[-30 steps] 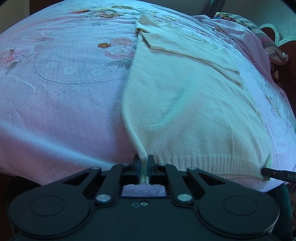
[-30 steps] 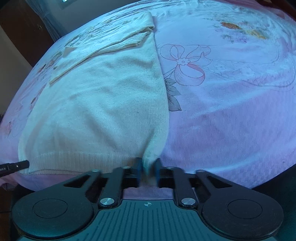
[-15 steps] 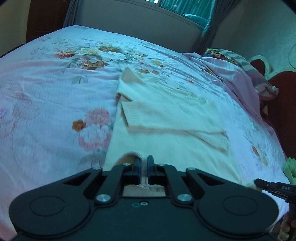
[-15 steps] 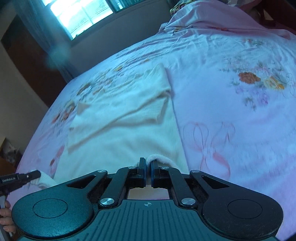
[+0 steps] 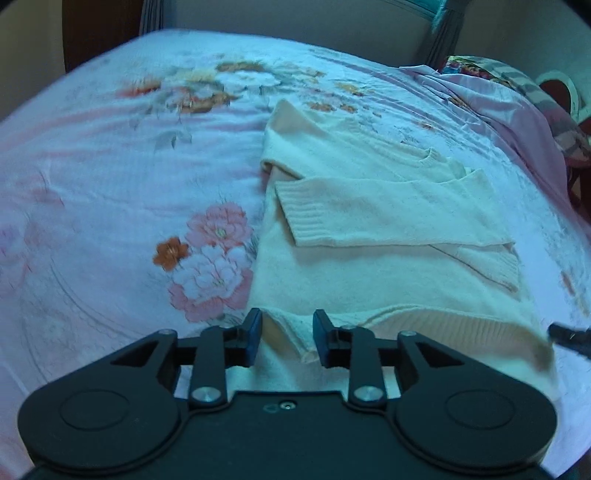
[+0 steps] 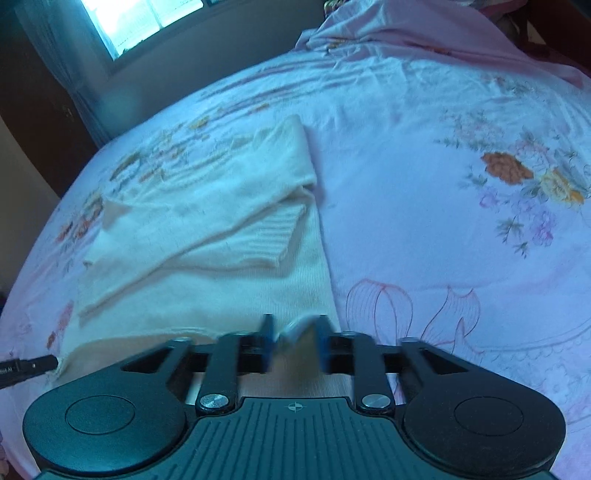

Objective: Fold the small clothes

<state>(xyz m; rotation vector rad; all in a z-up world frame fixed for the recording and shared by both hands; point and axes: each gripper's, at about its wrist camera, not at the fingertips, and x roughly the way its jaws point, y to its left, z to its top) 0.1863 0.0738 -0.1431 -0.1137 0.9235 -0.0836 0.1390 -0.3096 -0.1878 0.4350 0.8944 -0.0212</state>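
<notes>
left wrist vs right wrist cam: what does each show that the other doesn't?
Left wrist only: left gripper, fingers opening around the hem's corner; pink and orange flower print; striped bedding at far right.
Right wrist only: right gripper, fingers opening, blurred; window; ribbon-bow print.
Both: cream sweater, sleeves folded across the chest, hem brought up over the body, on the floral sheet.
</notes>
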